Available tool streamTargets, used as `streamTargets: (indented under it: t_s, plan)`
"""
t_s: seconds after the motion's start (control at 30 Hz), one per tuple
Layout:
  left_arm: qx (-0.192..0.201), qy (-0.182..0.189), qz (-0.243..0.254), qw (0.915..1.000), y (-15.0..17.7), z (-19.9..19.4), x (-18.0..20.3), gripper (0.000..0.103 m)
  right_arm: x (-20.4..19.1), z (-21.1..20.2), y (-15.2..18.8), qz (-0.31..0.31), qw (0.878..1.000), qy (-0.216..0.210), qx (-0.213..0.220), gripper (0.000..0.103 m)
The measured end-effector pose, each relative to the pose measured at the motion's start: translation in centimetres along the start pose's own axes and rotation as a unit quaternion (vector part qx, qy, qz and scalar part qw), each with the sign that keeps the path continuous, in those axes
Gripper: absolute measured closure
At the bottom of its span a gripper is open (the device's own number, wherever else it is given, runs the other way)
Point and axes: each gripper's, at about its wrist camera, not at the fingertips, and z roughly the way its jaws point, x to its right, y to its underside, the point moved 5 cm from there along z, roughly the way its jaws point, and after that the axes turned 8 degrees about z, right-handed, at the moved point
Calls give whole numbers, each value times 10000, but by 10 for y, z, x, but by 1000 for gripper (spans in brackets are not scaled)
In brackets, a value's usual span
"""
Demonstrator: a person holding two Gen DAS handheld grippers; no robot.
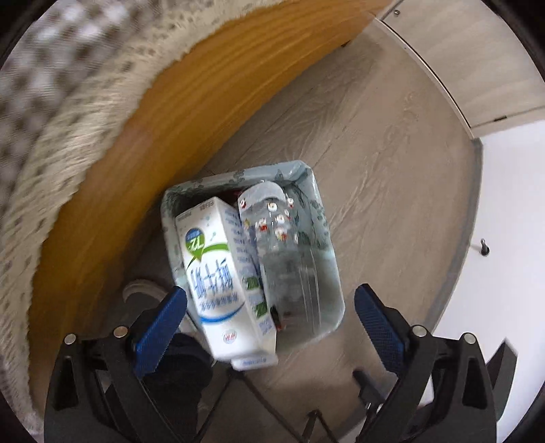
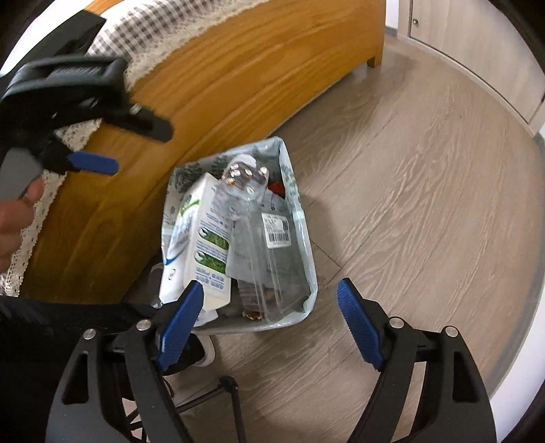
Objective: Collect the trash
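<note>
A small bin lined with a pale patterned bag (image 1: 315, 201) stands on the wood floor beside the bed; it also shows in the right wrist view (image 2: 305, 238). In it a white milk carton (image 1: 221, 272) (image 2: 201, 235) stands on end and sticks out above the rim, next to a clear plastic bottle (image 1: 282, 245) (image 2: 259, 231). My left gripper (image 1: 270, 323) is open and empty above the bin. My right gripper (image 2: 269, 320) is open and empty above the bin's near edge. The left gripper also appears at upper left in the right wrist view (image 2: 92, 163).
An orange wooden bed frame (image 2: 211, 85) with a lace-edged checked cover (image 2: 163, 30) runs along the left. A grey shoe (image 1: 143, 289) lies by the bin. Pale cabinets (image 1: 477, 61) and a white door (image 1: 511, 238) stand to the right. Wood floor (image 2: 408, 204) surrounds the bin.
</note>
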Motion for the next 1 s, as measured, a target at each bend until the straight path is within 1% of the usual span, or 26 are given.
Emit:
streamTargets:
  t_s: [0.1, 0.2, 0.33, 0.4, 0.5, 0.53, 0.57, 0.6, 0.63, 0.7, 0.77, 0.8, 0.83, 0.87, 0.9, 0.97, 1.0]
  plan:
    - [173, 21, 74, 9998, 11, -29, 1, 8, -7, -22, -10, -90, 9997, 108, 187, 26]
    - [484, 124, 81, 9987, 24, -71, 0, 8, -15, -47, -21, -179, 9991, 151, 364, 26]
    - [893, 41, 82, 9960, 40, -132, -9, 8, -32, -79, -38, -251, 9980, 270, 509, 26]
    - [1166, -9, 67, 9932, 47, -165, -16, 8, -46, -98, -48, -323, 9969, 266, 662, 26]
    - [1674, -210, -9, 9857, 63, -222, -37, 8, -85, -135, -67, -644, 9927, 175, 1004, 26]
    - [1902, -366, -123, 9810, 70, -244, -50, 8, -98, -143, -71, -747, 9910, 141, 1101, 26]
    - [2175, -557, -322, 9739, 81, -267, -67, 8, -118, -155, -78, -897, 9884, 74, 1225, 26]
    - [2425, -689, -528, 9663, 92, -287, -86, 8, -137, -164, -83, -1035, 9860, -9, 1309, 26]
    - [2574, -758, -687, 9609, 102, -301, -100, 8, -151, -170, -87, -1131, 9841, -72, 1370, 26]
    - [2788, -862, -1055, 9506, 126, -330, -137, 8, -195, -182, -96, -1394, 9784, -249, 1507, 26]
    - [2939, -1005, -1437, 9396, 156, -360, -182, 8, -232, -189, -102, -1607, 9738, -403, 1556, 26]
    - [3018, -1123, -1579, 9335, 171, -374, -202, 8, -263, -194, -107, -1793, 9693, -550, 1589, 26]
    - [3090, -1241, -1669, 9280, 181, -387, -216, 8, -282, -196, -110, -1922, 9660, -648, 1603, 26]
    - [3195, -1382, -1766, 9207, 192, -401, -232, 8, -305, -198, -114, -2076, 9618, -753, 1616, 25]
    - [3400, -1573, -1937, 9067, 210, -421, -256, 8, -338, -200, -118, -2294, 9548, -913, 1652, 19]
    - [3627, -1704, -2186, 8897, 228, -445, -287, 8, -385, -197, -128, -2497, 9478, -1134, 1626, 18]
    - [3697, -1745, -2362, 8815, 238, -456, -306, 8, -402, -193, -131, -2553, 9469, -1208, 1535, 18]
